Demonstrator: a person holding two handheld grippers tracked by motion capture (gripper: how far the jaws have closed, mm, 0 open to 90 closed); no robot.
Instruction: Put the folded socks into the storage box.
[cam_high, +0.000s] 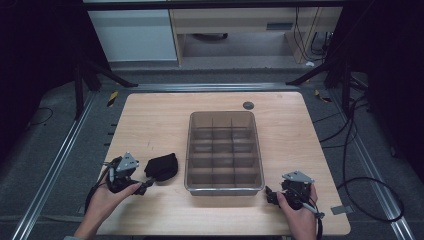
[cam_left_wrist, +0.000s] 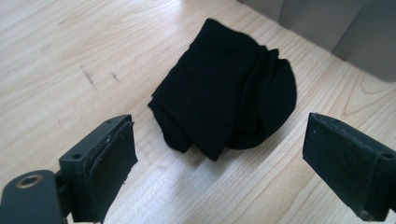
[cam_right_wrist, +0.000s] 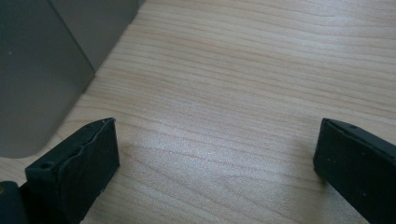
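The folded black sock (cam_left_wrist: 224, 98) lies flat on the wooden tabletop (cam_high: 150, 120), just beside the left wall of the grey divided box (cam_high: 223, 189). The left tongs (cam_high: 143, 187) rest near the sock at the tabletop's front left, pointing at it; in the left gripper view the 2 jaws stand wide apart, with the sock ahead of them and not touched. The right tongs (cam_high: 270, 196) sit near the box's front right corner, also wide, with only bare wood between the jaws.
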